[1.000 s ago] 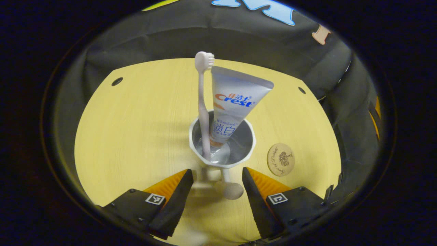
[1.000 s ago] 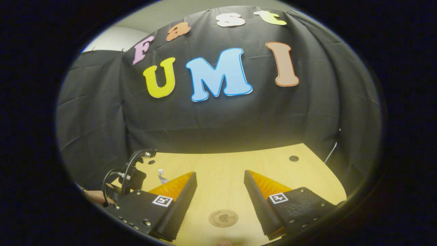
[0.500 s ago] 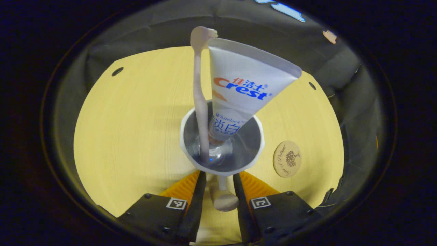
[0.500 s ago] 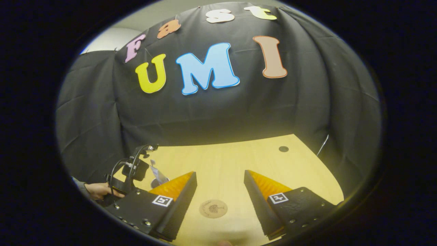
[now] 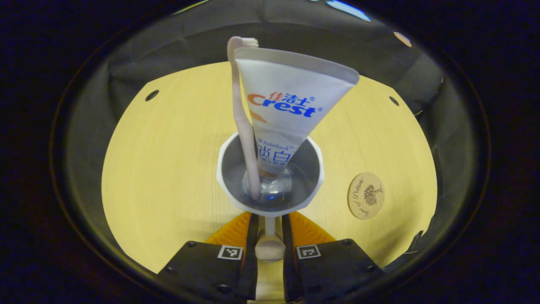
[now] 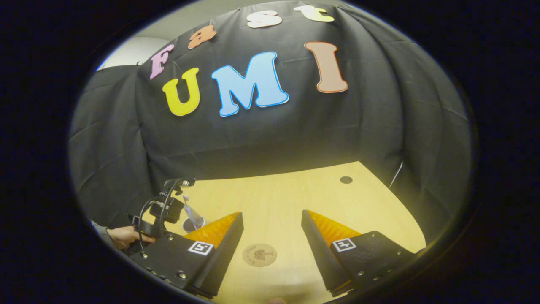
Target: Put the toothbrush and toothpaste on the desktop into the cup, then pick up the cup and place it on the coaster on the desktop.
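With the left gripper (image 5: 268,249) clenched on the white faceted cup's (image 5: 270,177) handle, toothbrush (image 5: 242,122) and toothpaste tube (image 5: 287,109) inside, it should be kept level toward the round wooden coaster (image 5: 365,195); the right gripper (image 6: 270,245) is held released.

Counter (image 5: 168,169): pale yellow wood-grain top, black cloth wall behind it. Three small dark round holes in view: near far left corner (image 5: 152,95), near far right corner (image 5: 394,101), and one far right in the right gripper view (image 6: 346,180).

Directly on counter: round wooden coaster (image 5: 365,195) with a dark engraved motif, lying flat, bare on top; also seen in the right gripper view (image 6: 259,255). White cup (image 5: 270,175) just beside the coaster, apart from it; whether its base touches the counter cannot be told.
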A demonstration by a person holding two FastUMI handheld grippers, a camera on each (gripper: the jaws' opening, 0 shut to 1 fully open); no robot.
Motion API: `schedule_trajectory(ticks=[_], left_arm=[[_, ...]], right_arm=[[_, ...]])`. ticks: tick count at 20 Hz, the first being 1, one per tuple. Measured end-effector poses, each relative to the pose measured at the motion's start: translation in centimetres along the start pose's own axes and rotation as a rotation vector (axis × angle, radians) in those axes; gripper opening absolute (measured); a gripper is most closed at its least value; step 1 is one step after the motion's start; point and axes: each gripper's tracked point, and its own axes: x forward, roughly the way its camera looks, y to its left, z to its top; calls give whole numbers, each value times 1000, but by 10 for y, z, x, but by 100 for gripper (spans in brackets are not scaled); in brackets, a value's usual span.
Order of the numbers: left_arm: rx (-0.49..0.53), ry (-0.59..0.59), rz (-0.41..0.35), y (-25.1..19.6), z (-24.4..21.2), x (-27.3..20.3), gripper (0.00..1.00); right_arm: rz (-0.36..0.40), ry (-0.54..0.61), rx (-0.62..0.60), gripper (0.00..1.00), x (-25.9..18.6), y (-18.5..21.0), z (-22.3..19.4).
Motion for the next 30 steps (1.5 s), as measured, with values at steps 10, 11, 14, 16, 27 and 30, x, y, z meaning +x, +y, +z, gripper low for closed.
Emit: schedule_trajectory(ticks=[10,11,14,16,27,30], left_arm=[[36,-82,-26,-27,6,-14,29],[47,-83,-36,-36,7,-17,29],[69,-82,-75,-64,7,-23,29],[81,-79,-101,-84,5,-26,29],[158,-41,-168,-167,-15,-26,29],[167,-16,-163,-176,-23,-20,28]], right_arm=[[-18,-16,16,87,-7,-17,6],[-18,-17,16,87,-7,-19,6],[-16,-24,15,87,-10,-22,10],[-20,-29,12,87,-13,-26,11],[-47,-28,26,87,-32,-58,11],[-50,-28,36,87,-33,-67,12]])
